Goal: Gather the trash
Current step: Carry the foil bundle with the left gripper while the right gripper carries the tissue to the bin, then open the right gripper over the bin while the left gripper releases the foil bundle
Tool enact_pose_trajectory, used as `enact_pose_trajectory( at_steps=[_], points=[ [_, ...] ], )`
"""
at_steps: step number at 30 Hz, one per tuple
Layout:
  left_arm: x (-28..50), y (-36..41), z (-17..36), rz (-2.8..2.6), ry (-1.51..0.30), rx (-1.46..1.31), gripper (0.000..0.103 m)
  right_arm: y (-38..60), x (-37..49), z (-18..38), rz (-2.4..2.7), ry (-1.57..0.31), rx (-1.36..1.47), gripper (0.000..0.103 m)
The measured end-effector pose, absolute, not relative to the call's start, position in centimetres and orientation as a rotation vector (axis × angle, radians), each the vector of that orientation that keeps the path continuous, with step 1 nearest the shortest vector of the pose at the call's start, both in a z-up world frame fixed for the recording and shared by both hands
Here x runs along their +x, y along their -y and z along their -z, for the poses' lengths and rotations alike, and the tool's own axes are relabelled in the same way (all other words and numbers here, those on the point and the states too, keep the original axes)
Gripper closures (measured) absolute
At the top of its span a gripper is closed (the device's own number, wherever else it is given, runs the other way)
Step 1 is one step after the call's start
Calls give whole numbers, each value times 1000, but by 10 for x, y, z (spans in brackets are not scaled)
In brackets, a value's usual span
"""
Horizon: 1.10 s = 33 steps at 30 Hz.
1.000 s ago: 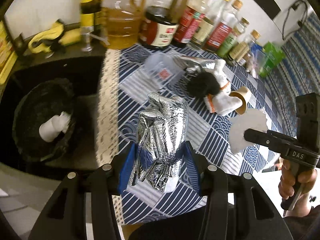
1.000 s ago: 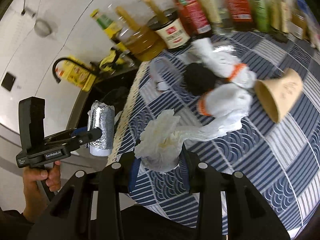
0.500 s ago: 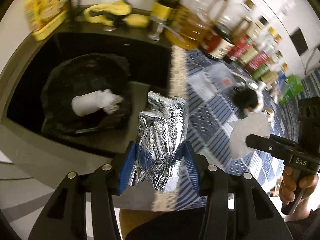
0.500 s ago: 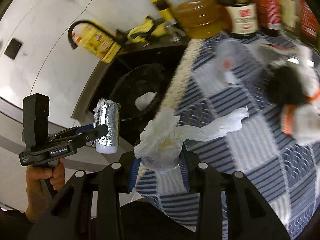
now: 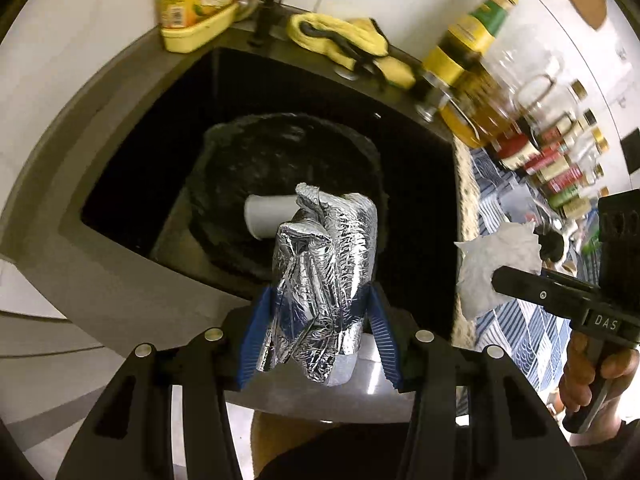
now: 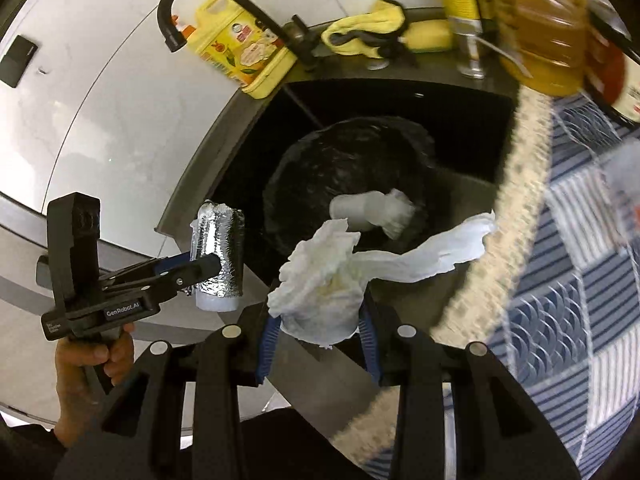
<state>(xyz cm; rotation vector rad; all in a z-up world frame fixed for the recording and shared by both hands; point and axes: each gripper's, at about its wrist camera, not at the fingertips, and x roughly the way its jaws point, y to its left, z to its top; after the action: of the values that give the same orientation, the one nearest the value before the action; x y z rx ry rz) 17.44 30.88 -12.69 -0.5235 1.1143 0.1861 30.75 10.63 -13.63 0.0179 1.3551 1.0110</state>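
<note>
My left gripper (image 5: 320, 332) is shut on a foil-wrapped roll (image 5: 324, 280), held upright over the near edge of the dark sink (image 5: 132, 200). From the right wrist view the same foil roll (image 6: 218, 256) shows at the left in the left gripper (image 6: 200, 270). My right gripper (image 6: 318, 332) is shut on a crumpled white paper towel (image 6: 320, 300) with a long tail trailing right. Below both, a black-lined bin (image 5: 288, 152) stands in the sink with a white cup and tissue (image 6: 368, 208) inside. The paper towel (image 5: 492, 264) also shows in the left wrist view.
A black tap (image 6: 224, 4), a yellow detergent bottle (image 6: 240, 52) and a yellow cloth (image 5: 348, 44) sit behind the sink. Oil and sauce bottles (image 5: 480, 92) line the wall. The blue patterned tablecloth (image 6: 580, 280) lies to the right.
Both grippers have swung left from above the tablecloth to above the sink and bin, each keeping its load. The bin has come to the centre of both views.
</note>
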Motion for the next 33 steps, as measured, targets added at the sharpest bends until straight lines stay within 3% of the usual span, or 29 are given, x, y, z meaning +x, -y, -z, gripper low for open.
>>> enact_pose_trajectory(
  at_steps=[18, 33],
  points=[
    [238, -390, 135, -110, -1103, -548, 56, -205, 354, 139, -975, -1363, -52, 65],
    [263, -415, 159, -153, -1157, -631, 47, -203, 383, 154, -938, -1437, 69, 44]
  ],
)
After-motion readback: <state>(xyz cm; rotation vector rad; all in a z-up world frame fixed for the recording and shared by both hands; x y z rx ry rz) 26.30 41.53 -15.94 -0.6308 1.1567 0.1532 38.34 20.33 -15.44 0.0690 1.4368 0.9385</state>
